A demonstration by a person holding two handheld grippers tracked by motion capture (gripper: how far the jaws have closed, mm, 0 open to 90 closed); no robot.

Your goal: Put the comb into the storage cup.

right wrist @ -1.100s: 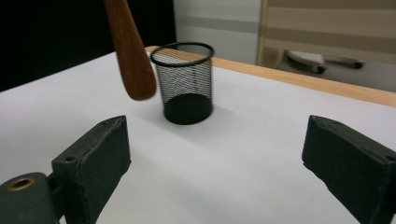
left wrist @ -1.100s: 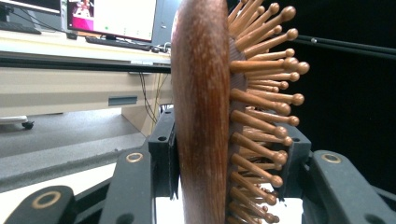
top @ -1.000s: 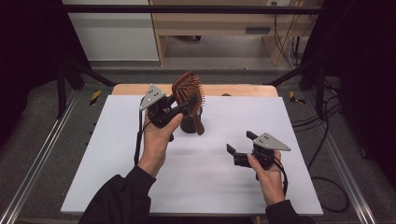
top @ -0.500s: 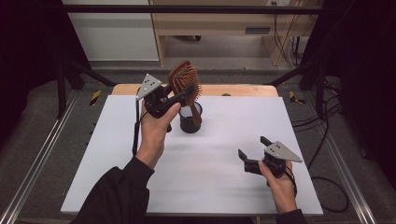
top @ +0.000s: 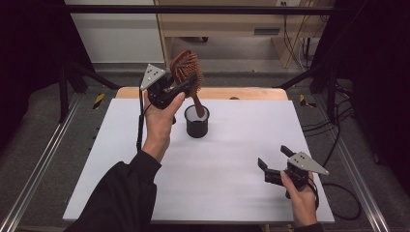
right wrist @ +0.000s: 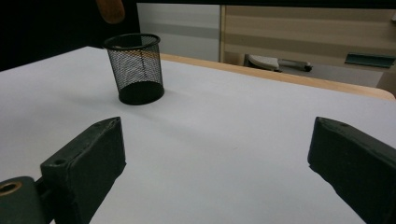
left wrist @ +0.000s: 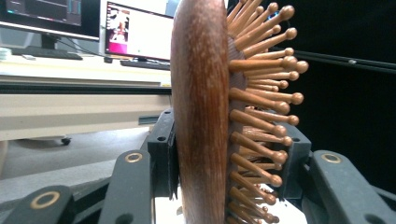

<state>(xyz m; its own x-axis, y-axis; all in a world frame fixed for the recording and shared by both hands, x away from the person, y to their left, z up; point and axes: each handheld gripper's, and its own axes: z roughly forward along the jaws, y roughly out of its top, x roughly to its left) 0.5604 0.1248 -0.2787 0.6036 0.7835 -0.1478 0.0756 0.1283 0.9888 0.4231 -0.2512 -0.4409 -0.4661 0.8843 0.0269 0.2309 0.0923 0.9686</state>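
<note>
Overhead, high view: left gripper (top: 186,83) raised above the far side of the white table (top: 232,159), jaws clamped on the head of a wooden hairbrush (top: 187,67); brush handle slants down toward the rim of a black mesh cup (top: 197,122) standing on the table just beside the left hand (top: 159,123).
High view, near right: right gripper (top: 273,162) held low over the table's near right corner, jaws spread wide with nothing between them, well apart from the cup.
Left gripper view: brush head (left wrist: 201,116) upright, edge-on, pinched between both jaws; ball-tipped wooden pins point right.
Right gripper view: jaws wide apart and empty, over bare table (right wrist: 224,140); mesh cup (right wrist: 135,67) upright, far left; rounded wooden handle tip (right wrist: 110,9) hangs above it, not touching.
</note>
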